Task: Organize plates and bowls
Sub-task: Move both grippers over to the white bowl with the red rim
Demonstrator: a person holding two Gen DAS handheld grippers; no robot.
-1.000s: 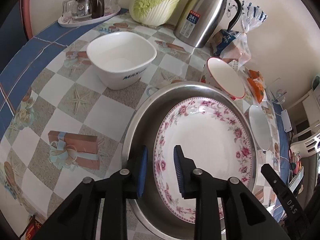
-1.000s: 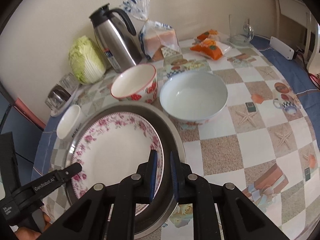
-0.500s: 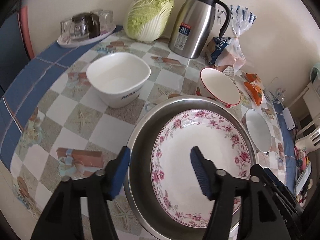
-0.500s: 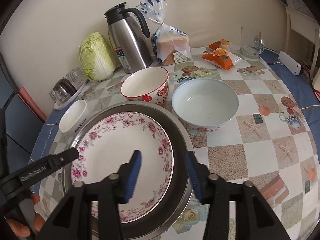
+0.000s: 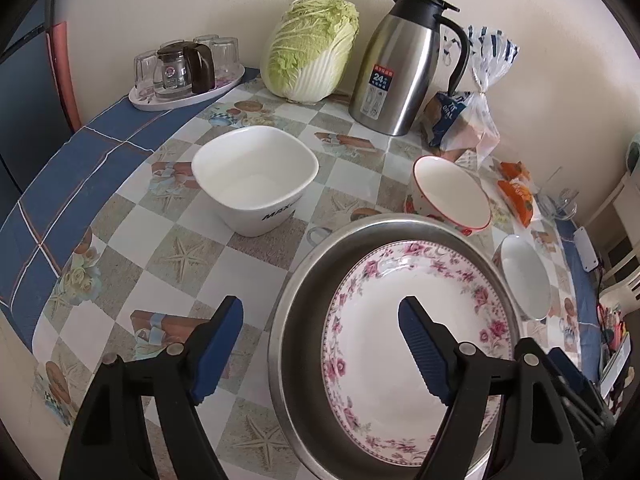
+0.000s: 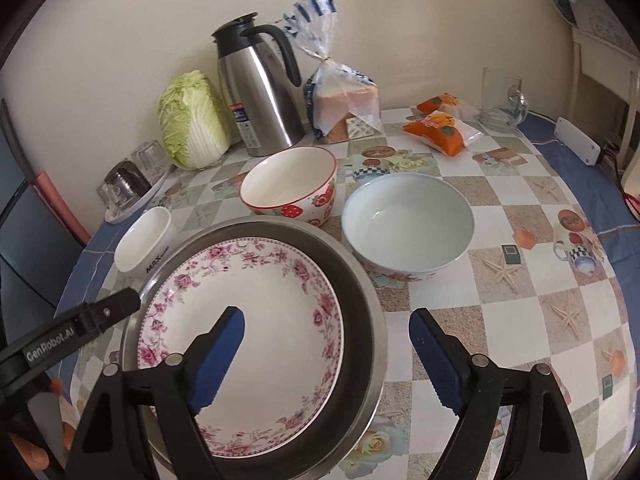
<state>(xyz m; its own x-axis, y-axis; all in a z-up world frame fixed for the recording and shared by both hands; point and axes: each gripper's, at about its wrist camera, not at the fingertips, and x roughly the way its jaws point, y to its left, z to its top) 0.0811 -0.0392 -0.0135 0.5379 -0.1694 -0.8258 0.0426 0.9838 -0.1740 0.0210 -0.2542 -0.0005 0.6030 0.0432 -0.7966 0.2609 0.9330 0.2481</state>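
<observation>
A pink-flowered plate (image 5: 416, 320) (image 6: 256, 312) lies inside a large steel basin (image 5: 304, 280) (image 6: 360, 288). My left gripper (image 5: 320, 344) is open above the basin's left rim. My right gripper (image 6: 326, 350) is open above the basin's right rim. Both are empty. A white square bowl (image 5: 256, 176) (image 6: 144, 244) stands to the left. A strawberry bowl with a red rim (image 5: 452, 192) (image 6: 292, 192) stands behind the basin. A pale round bowl (image 6: 408, 224) (image 5: 524, 280) stands at its right.
At the back by the wall stand a steel thermos (image 5: 404, 64), a cabbage (image 5: 312, 48), a bread bag (image 6: 344, 100), a tray of glasses (image 5: 184, 72), orange snack packs (image 6: 440, 124) and a glass mug (image 6: 500, 100). The left gripper's arm (image 6: 72, 332) shows in the right wrist view.
Both grippers have opened wide and let go of the basin's rim. Both have drawn back and up a little. The basin with the plate rests on the table.
</observation>
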